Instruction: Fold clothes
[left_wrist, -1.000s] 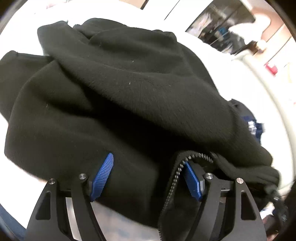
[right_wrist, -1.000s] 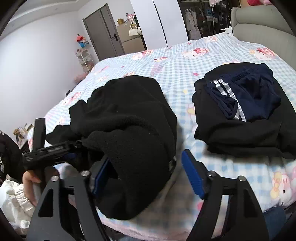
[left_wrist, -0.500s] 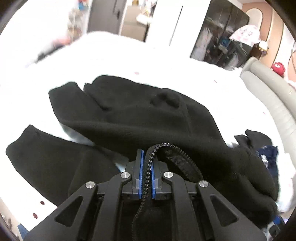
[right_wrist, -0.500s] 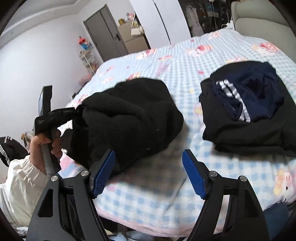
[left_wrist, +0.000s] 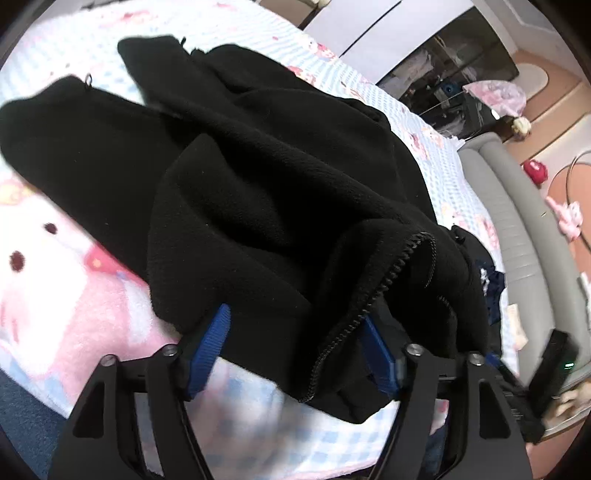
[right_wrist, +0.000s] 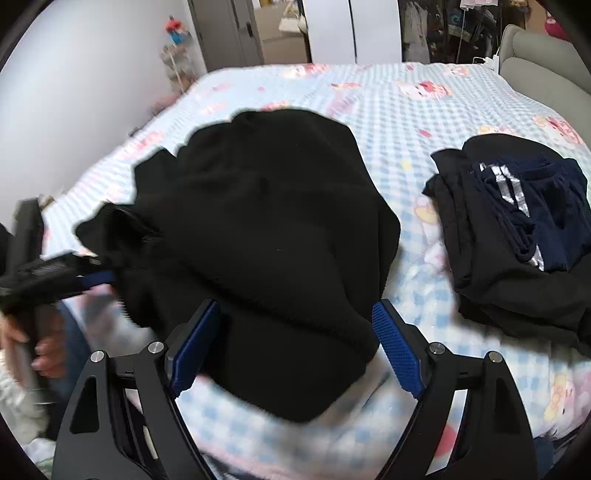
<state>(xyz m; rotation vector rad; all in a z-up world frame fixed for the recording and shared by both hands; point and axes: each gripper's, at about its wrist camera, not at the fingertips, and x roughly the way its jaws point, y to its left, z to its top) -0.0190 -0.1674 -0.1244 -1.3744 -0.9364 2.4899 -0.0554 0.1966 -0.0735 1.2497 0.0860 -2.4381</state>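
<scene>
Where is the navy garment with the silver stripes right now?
In the right wrist view, the navy garment with silver stripes lies at the right, on a folded pile of black clothes, apart from the black fleece jacket.

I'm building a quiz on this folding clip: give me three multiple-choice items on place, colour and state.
1. Where does the folded pile with the striped navy garment lie relative to the black fleece jacket, in the right wrist view?
A. to its right
B. under it
C. to its left

2. What colour are the tool pads?
A. red
B. blue
C. white

3. How is the jacket's zipper?
A. closed to the collar
B. undone
C. hidden

Answers:
1 A, the pile sits apart on the bedspread.
2 B, both views show blue pads.
3 B, its teeth edge hangs alone.
</scene>
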